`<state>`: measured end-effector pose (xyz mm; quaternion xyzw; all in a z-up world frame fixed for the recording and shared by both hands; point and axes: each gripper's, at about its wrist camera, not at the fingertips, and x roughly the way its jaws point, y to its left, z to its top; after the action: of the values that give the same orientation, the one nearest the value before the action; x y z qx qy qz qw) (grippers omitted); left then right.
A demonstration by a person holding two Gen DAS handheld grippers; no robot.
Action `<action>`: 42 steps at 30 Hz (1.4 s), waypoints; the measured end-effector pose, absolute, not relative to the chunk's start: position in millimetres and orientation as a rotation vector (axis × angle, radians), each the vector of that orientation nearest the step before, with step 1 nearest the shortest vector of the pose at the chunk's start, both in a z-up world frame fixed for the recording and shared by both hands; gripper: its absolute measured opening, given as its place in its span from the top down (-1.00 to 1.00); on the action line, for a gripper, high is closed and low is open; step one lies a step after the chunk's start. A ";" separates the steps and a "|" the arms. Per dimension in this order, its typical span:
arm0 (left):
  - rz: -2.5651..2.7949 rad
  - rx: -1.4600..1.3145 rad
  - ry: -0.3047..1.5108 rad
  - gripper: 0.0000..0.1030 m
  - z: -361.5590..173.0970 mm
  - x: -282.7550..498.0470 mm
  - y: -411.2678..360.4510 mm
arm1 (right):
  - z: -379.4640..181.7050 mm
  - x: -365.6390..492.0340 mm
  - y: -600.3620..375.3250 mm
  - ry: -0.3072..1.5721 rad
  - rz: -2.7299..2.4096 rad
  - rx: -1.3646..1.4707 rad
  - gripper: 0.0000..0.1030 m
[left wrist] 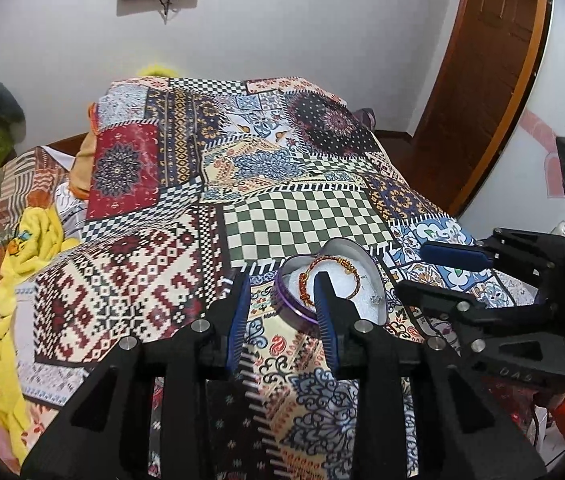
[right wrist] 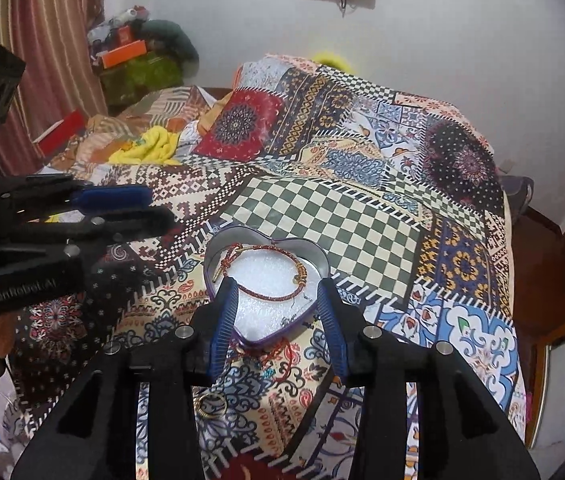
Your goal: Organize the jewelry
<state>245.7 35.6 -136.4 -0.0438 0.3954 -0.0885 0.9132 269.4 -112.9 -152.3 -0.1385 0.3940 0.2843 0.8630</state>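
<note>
A heart-shaped purple tin (left wrist: 282, 292) (right wrist: 320, 266) with white padding lies open on the patterned bedspread. A red-and-gold bracelet (left wrist: 324, 264) (right wrist: 278, 249) lies inside it, with small earrings (right wrist: 287, 322) near its tip. My left gripper (left wrist: 282, 284) is open and empty, hovering at the tin's near left rim. My right gripper (right wrist: 276, 290) is open and empty, just above the tin's pointed end. A gold ring (right wrist: 211, 404) lies on the bedspread between the right gripper's arms. The right gripper also shows in the left wrist view (left wrist: 422, 268); the left gripper shows in the right wrist view (right wrist: 158, 206).
The patchwork bedspread (left wrist: 302, 216) covers the bed. A yellow cloth (left wrist: 22, 264) (right wrist: 150, 148) and rumpled bedding lie at the left. A wooden door (left wrist: 490, 80) stands at the right. Clutter and an orange box (right wrist: 122, 54) sit by the curtain.
</note>
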 end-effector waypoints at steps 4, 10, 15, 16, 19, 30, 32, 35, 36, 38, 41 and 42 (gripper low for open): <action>-0.173 -0.101 0.815 0.38 -133.3 234.3 40.1 | -147.0 262.6 -119.4 0.824 0.586 -0.272 0.27; -0.182 -0.107 0.836 0.38 -138.8 218.7 36.7 | -146.7 251.4 -131.6 0.836 0.571 -0.255 0.27; -0.213 -0.120 0.873 0.38 -149.9 207.4 27.7 | -157.7 239.9 -138.7 0.871 0.570 -0.248 0.27; -0.219 -0.120 0.880 0.38 -152.0 204.3 25.5 | -160.0 237.3 -139.9 0.878 0.568 -0.246 0.27; -0.237 -0.124 0.900 0.38 -161.7 195.3 18.3 | -171.9 227.7 -142.9 0.917 0.588 -0.225 0.27; -0.242 -0.095 0.948 0.38 -179.6 182.5 10.2 | -205.9 219.0 -118.8 0.997 0.642 -0.285 0.27; -0.243 -0.093 0.950 0.38 -180.2 182.2 11.4 | -209.7 220.7 -112.7 1.008 0.649 -0.310 0.27; -0.248 -0.101 0.951 0.38 -180.7 184.0 14.3 | -213.4 225.9 -109.5 1.028 0.666 -0.303 0.27; -0.250 -0.105 0.949 0.38 -180.6 184.7 14.8 | -214.4 226.7 -110.3 1.032 0.671 -0.298 0.27; -0.257 -0.116 0.948 0.38 -181.0 186.9 16.0 | -215.1 227.5 -111.0 1.036 0.684 -0.285 0.28; -0.264 -0.130 0.953 0.38 -183.6 189.6 15.8 | -217.5 226.0 -110.6 1.033 0.705 -0.279 0.54; -0.265 -0.135 0.955 0.38 -184.3 190.6 15.2 | -218.0 225.2 -110.3 1.029 0.703 -0.281 0.55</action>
<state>190.6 15.2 -184.3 -0.0645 0.4580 -0.1272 0.8775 225.2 -110.3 -218.0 -0.1313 0.4803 0.3282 0.8027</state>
